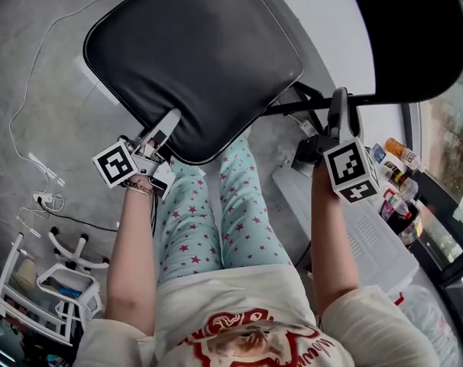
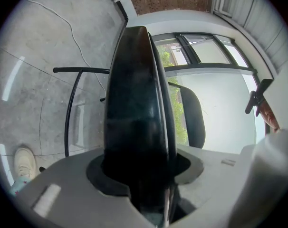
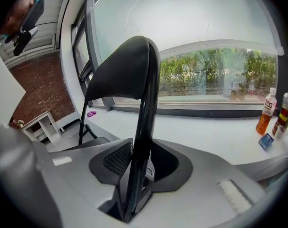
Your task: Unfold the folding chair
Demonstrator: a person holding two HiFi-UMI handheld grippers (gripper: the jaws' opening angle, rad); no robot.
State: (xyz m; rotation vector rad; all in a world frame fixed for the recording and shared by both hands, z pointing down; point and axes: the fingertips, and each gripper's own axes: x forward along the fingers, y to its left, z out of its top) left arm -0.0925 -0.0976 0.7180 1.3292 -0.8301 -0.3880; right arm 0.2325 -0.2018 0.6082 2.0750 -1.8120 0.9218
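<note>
A: Head view, entry one. A person is holding the folding chair (image 1: 216,21) just ahead of their legs. Its black seat (image 1: 178,67) is facing up and its backrest (image 1: 407,29) is lying off to the right.
B: What is the left gripper (image 1: 167,125) doing?
A: It is clamping the seat's near edge. The padded rim is filling the gap between its jaws.
B: And the right gripper (image 1: 338,105)?
A: It is gripping the black frame tube (image 1: 293,107) below the backrest. Its jaws are standing partway apart, pinching the tube. Bottles (image 1: 396,167) are standing at the right.
</note>
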